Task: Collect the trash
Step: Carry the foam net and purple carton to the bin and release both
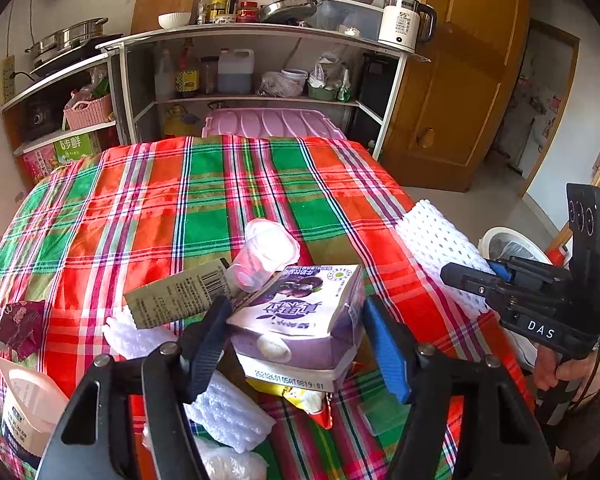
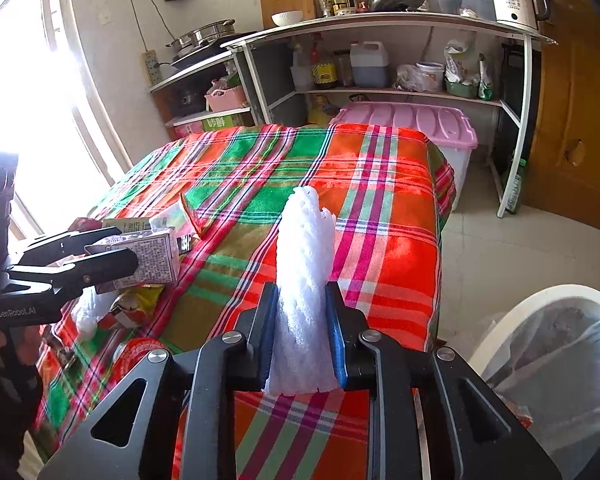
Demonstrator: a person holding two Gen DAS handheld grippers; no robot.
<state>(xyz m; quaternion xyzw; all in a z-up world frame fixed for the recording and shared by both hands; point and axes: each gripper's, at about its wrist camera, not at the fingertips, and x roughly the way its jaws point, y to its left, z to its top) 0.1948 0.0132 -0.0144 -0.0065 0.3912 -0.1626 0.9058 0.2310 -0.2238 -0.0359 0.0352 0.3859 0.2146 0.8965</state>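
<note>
Desk: covered by a plaid cloth (image 1: pixel 148 216) in red, green and white; litter lies bunched at its near end, the far end bare.
Shelf unit: a white-framed rack (image 2: pixel 516 92) stands beyond the desk's far edge, holding bottles, a jug and bags, with a white kettle (image 1: pixel 404 20) on top.
Storage box: a pink-lidded bin (image 2: pixel 412 120) sits between the desk's far edge and the rack.
Trash bin: a white bin (image 2: pixel 548 340) lined with a clear bag stands on the floor just off the desk's right side.
Right gripper (image 2: pixel 302 332): its jaws pinch a white foam fruit net (image 2: pixel 306 272) that stands up between the blue pads, above the desk's right edge and near the bin.
Left gripper (image 1: pixel 296 336): its jaws are spread on either side of a purple milk carton (image 1: pixel 300 312); neither pad clearly presses on it.
Milk carton: lies on its side on the desk's near end, atop a yellow snack wrapper (image 1: pixel 300 396).
Other litter: a grey-green flattened carton (image 1: pixel 180 294) and a clear plastic cup (image 1: pixel 260 256) lie tipped just behind the milk carton; more white foam netting (image 1: pixel 228 412) lies to its left; a dark red wrapper (image 1: pixel 20 326) sits near the desk's left edge.
</note>
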